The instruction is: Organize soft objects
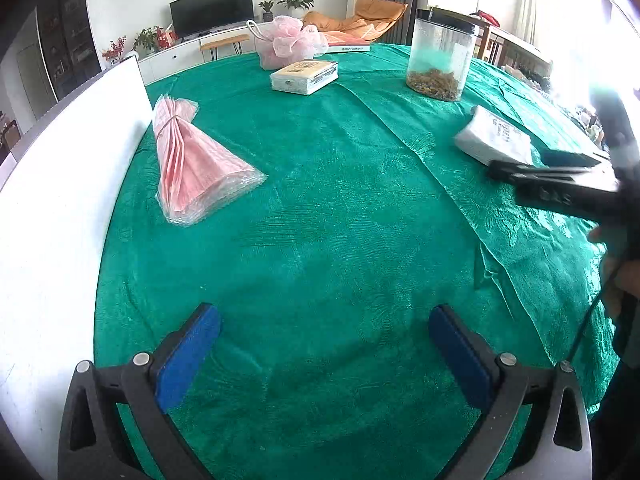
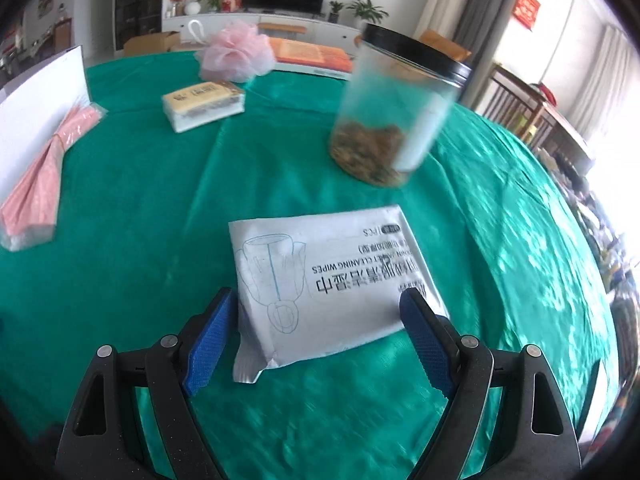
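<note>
Right wrist view: your right gripper point(image 2: 316, 332) stands with its jaws wide apart, and the white wipes pack point(image 2: 336, 284) lies flat on the green tablecloth point(image 2: 140, 208) between the blue pads point(image 2: 210, 342); the left pad sits just beside the pack's left edge, the right pad overlaps its near right corner, and you cannot tell whether either pad touches it. Taking the wipes pack as landmark: the clear jar point(image 2: 394, 114) with a black lid and brown contents stands upright beyond it, slightly to the right, apart from it. The boxed tissue pack point(image 2: 204, 106) lies farther off to the left, with the pink mesh sponge point(image 2: 238, 58) behind that. The bundle of pink bags point(image 2: 44, 176) lies well to the left of the wipes pack, against a white board point(image 2: 36, 100). This view is motion-blurred, so fine print on the pack reads only in part. Left wrist view: your left gripper point(image 1: 324, 344) is spread wide over bare tablecloth with nothing between its pads. From here the wipes pack point(image 1: 494, 140) lies far to the right, with the right gripper's dark fingers point(image 1: 532, 172) just at its near side.
</note>
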Motion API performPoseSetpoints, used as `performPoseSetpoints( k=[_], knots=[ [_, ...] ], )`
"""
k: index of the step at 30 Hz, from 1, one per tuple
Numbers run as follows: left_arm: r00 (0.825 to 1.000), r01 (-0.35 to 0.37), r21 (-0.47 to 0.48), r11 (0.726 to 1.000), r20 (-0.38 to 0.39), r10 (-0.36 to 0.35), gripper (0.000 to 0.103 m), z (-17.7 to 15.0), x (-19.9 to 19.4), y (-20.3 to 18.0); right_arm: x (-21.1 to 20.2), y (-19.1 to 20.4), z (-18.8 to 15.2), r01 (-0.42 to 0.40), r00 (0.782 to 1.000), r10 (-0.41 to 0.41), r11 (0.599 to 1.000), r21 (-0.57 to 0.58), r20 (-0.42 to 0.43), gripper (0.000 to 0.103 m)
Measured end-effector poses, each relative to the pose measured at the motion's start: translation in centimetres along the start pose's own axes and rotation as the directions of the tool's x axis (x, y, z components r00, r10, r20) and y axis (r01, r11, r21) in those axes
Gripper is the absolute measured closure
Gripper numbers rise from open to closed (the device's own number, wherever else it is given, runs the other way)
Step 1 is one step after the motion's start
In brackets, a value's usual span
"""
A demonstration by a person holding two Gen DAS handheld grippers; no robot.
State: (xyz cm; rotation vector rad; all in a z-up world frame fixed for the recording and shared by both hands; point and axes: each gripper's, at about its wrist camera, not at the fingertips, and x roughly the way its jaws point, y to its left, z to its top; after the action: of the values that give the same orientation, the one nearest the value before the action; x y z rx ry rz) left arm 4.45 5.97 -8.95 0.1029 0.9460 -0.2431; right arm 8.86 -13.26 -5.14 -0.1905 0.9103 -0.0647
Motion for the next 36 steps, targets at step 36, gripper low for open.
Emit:
performPoseSetpoints(
  k=[36],
  knots=[
    [0.996, 0.088, -0.113, 0.99, 0.001, -0.089, 0.029, 10.2, 5.6, 2.3, -2.3, -5.8, -5.3, -0.166, 0.986, 0.153, 0.951, 0.261, 0.072, 0.017]
  ],
)
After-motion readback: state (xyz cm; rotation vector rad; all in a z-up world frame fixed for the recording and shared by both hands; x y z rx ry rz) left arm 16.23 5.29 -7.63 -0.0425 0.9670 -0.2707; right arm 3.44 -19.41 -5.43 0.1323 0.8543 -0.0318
